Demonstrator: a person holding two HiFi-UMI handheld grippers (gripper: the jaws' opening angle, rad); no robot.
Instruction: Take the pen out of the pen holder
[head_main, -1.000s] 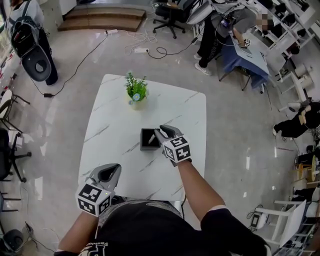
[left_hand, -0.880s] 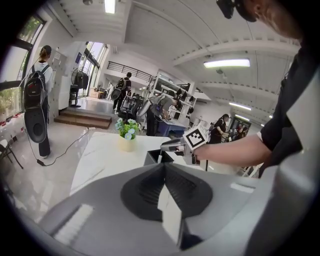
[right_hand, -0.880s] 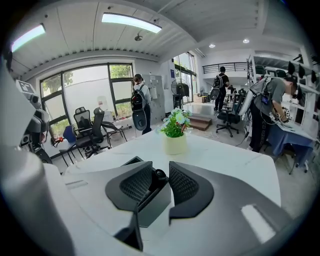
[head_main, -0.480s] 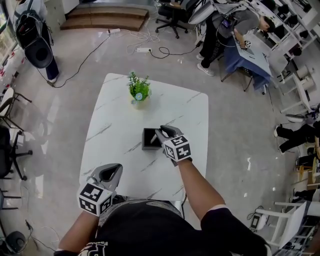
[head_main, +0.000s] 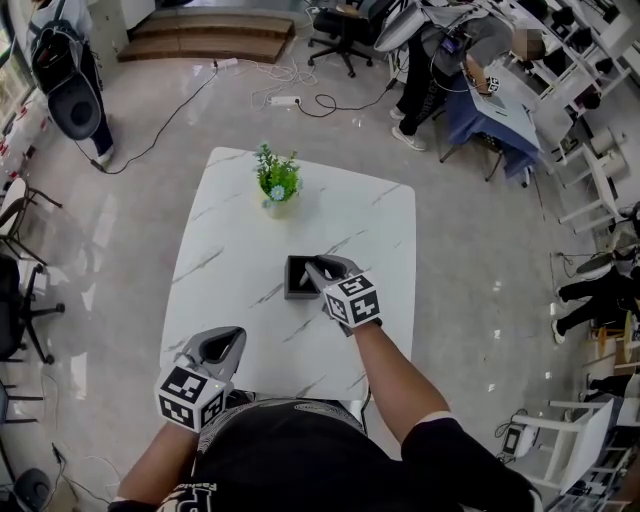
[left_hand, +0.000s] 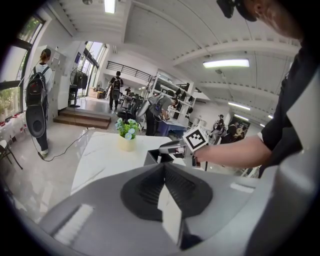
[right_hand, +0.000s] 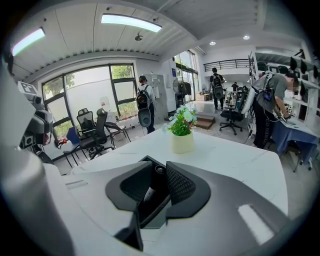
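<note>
Fingers (right_hand: 186, 186) of the right gripper (head_main: 318, 270) spread either side of the pen (right_hand: 152, 190), pen leaning inside the black pen holder (head_main: 291, 280) at the middle of the table (head_main: 230, 230), right forearm stretched forward, left gripper (head_main: 224, 340) low at the near edge, fingers pressed together.

White marble table (head_main: 230, 290): black pen holder (head_main: 292, 281) mid, potted plant (head_main: 276, 185) far edge.
</note>
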